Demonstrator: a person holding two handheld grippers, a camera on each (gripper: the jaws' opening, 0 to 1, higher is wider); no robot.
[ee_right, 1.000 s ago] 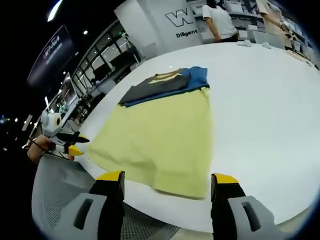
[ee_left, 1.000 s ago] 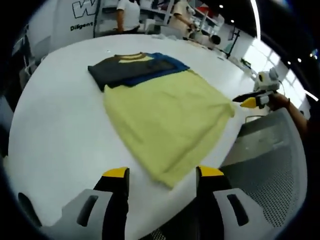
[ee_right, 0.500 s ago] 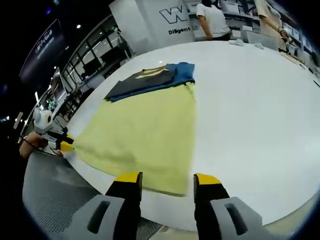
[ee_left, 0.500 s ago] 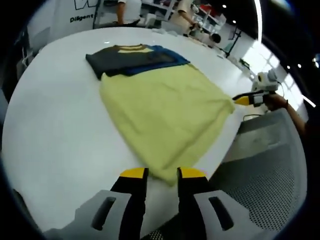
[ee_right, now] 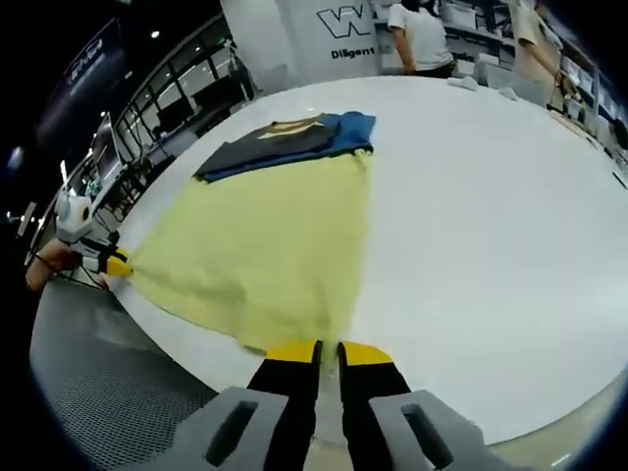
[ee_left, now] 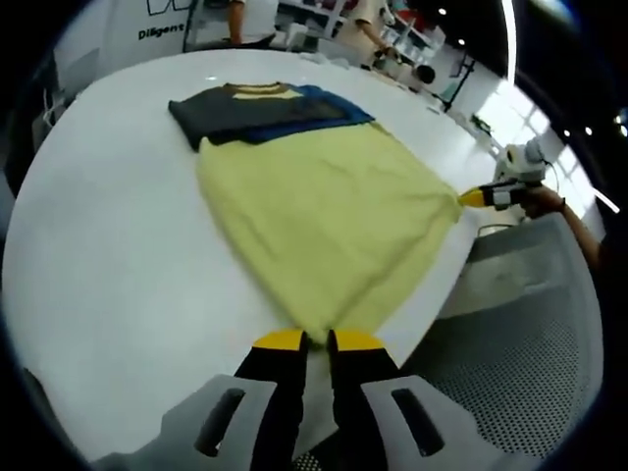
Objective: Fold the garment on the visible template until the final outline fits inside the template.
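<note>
Both grippers, left gripper and right gripper, apparently pinch the garment's hem corners.

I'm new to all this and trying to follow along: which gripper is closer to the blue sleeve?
Right, though only slightly. The right gripper pinches the yellow garment's hem corner on the blue sleeve's side; the left gripper pinches the opposite hem corner, nearer the dark sleeve.

Both grippers pinching the yellow garment's near corners

The right gripper clamps one corner of the garment (spread flat on the white counter); the left gripper holds another.
</note>
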